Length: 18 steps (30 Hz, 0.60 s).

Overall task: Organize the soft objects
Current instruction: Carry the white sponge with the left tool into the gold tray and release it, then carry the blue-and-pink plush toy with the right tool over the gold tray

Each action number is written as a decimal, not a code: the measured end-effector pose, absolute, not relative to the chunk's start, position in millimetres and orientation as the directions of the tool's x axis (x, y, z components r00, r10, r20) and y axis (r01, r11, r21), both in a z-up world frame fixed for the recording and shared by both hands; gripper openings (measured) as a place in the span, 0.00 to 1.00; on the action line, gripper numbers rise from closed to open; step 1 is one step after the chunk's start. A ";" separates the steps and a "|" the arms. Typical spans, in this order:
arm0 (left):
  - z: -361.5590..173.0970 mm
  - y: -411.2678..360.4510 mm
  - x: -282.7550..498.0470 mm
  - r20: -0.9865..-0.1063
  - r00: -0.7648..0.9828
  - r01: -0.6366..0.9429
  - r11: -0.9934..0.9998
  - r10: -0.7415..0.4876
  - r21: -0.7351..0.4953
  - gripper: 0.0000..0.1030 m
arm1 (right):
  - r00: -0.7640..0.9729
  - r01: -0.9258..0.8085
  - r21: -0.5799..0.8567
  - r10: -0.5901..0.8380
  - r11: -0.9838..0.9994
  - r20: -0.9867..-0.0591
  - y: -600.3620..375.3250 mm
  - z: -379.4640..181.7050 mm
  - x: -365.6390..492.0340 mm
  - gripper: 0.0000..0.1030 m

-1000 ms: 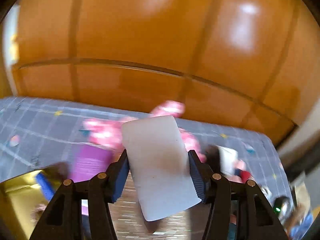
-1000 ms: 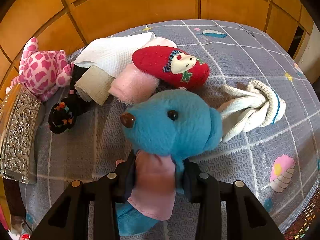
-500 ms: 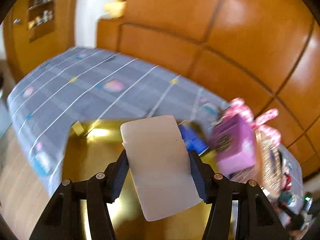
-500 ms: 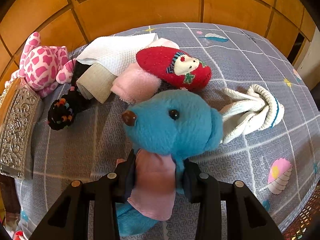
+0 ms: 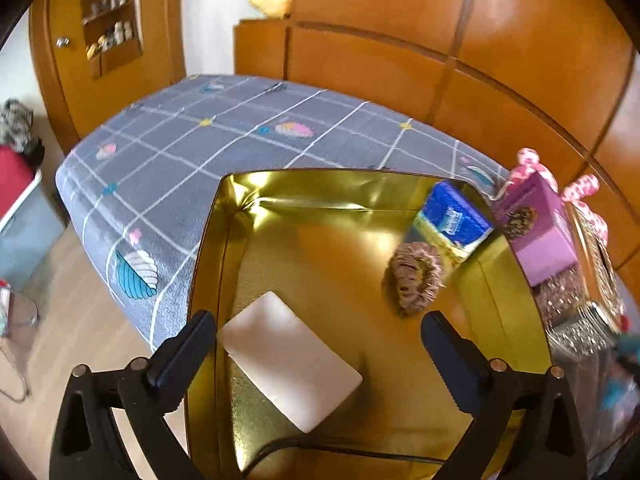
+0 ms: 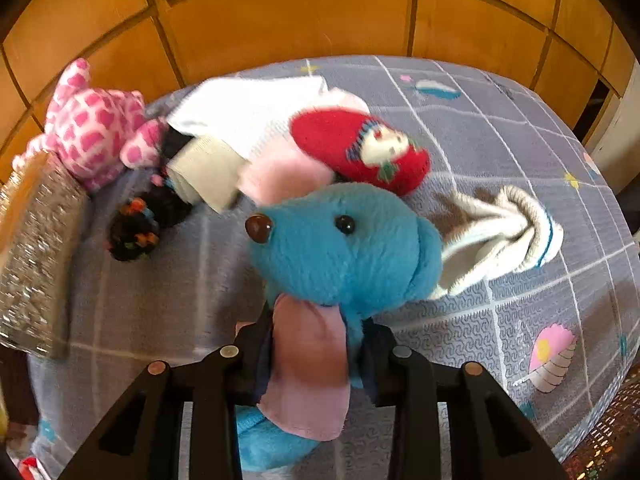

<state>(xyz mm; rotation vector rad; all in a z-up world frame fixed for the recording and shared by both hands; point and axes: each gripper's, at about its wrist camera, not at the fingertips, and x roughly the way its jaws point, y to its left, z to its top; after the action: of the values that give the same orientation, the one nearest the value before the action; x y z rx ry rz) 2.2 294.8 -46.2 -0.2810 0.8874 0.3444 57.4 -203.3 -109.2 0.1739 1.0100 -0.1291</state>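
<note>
Left gripper spread wide above the gold tin, gripping nothing. White sponge flat on the tin floor between the fingers, touching neither; brown scrunchie and blue pack further right. Right gripper clamped on the blue plush, above the bedspread.

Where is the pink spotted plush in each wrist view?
Left wrist: pink spotted plush peeks out behind the purple box, far right.
Right wrist: upper left, against the wooden panelling.
Shared landmark: the grey checked bedspread.
</note>
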 end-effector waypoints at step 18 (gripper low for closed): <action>-12.5 260.2 -23.3 -0.738 0.631 -0.333 0.943 0.238 0.019 1.00 | 0.686 -0.229 0.085 0.223 0.970 -0.693 -20.3 33.2 161.8 0.34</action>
<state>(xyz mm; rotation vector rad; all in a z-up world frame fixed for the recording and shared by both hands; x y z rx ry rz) -23.3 260.2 -12.5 -0.1236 0.8258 0.3280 161.8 -20.3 33.2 -0.0089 0.7753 0.2530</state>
